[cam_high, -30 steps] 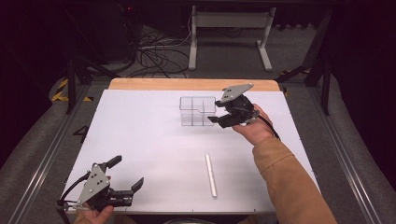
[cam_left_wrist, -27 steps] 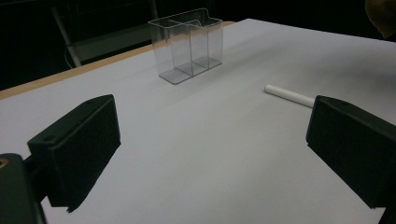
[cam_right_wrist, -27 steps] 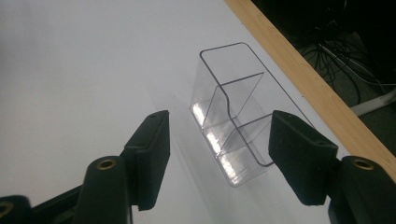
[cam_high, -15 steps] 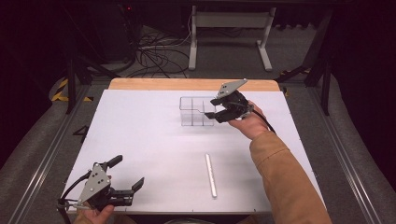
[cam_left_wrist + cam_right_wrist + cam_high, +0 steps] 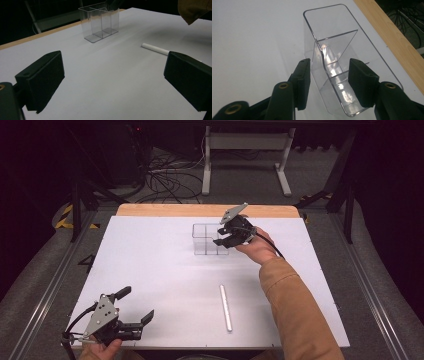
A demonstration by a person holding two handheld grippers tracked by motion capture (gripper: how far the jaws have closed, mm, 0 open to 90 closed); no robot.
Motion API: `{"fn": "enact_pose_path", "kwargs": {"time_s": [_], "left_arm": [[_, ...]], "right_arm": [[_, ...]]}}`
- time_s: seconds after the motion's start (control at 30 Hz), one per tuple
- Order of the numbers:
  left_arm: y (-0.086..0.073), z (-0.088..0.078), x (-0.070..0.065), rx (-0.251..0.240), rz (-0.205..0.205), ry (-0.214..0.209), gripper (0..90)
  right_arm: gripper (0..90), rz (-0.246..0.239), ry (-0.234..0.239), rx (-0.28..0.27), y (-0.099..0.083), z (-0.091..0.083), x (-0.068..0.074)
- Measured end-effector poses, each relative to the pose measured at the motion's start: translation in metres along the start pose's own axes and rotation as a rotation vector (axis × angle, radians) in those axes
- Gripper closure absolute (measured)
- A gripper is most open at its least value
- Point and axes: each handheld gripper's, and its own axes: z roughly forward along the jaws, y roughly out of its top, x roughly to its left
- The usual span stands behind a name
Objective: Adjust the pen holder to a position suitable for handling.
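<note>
Here, right tongs (image 5: pixel 328 82) closing astride the near end of the clear divided organizer (image 5: pixel 337 50) at the far side of the white desk (image 5: pixel 150 270), pads not yet pressing, left tongs (image 5: pixel 112 82) spread wide over the near-left desk, white tube (image 5: pixel 226 307) lying apart.

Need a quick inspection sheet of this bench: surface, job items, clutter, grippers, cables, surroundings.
Surface: white board on a wooden table, wood strip showing at the far edge.
Job's things: clear divided holder standing upright near the far edge; nothing seen inside it.
Clutter: white rod lying flat, nearer the person, apart from the holder.
Grippers: right gripper at the holder's end, one jaw outside its wall and one inside; jaws have just been closing, pads not yet pressing. Left gripper open, holding nothing, at the near left corner.
Cables: loose bundle on the floor beyond the table.
Surroundings: grey stand legs, dark floor.
</note>
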Motion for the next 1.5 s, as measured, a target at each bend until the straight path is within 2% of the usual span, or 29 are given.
{"fn": "enact_pose_path", "kwargs": {"time_s": [0.23, 0.53, 0.8, 1.07, 1.13, 1.33, 1.5], "left_arm": [[0.000, 0.000, 0.000, -0.003, -0.007, 0.000, 3.8], [-0.001, -0.001, 0.000, -0.003, -0.012, 0.001, 3.8], [-0.001, -0.002, 0.001, -0.004, -0.008, 0.006, 3.8], [-0.001, -0.002, 0.001, -0.006, -0.009, 0.006, 3.8], [-0.001, -0.002, 0.001, -0.007, -0.012, 0.006, 3.8], [-0.001, -0.002, 0.000, -0.009, -0.014, 0.004, 3.8], [0.000, -0.001, 0.000, -0.004, -0.005, 0.002, 3.8]], "right_arm": [[56.9, -0.022, -0.005, 0.044, 0.005, 0.013, 0.000], [63.2, -0.087, -0.003, 0.122, 0.014, 0.037, 0.007], [68.3, -0.115, -0.006, 0.153, 0.015, 0.050, 0.011], [73.1, -0.137, -0.001, 0.155, 0.015, 0.050, 0.012], [77.7, -0.154, 0.001, 0.158, 0.016, 0.048, 0.014], [85.9, -0.184, 0.040, 0.160, 0.018, 0.041, 0.021], [86.9, -0.198, 0.053, 0.143, 0.023, 0.031, 0.028]]}}
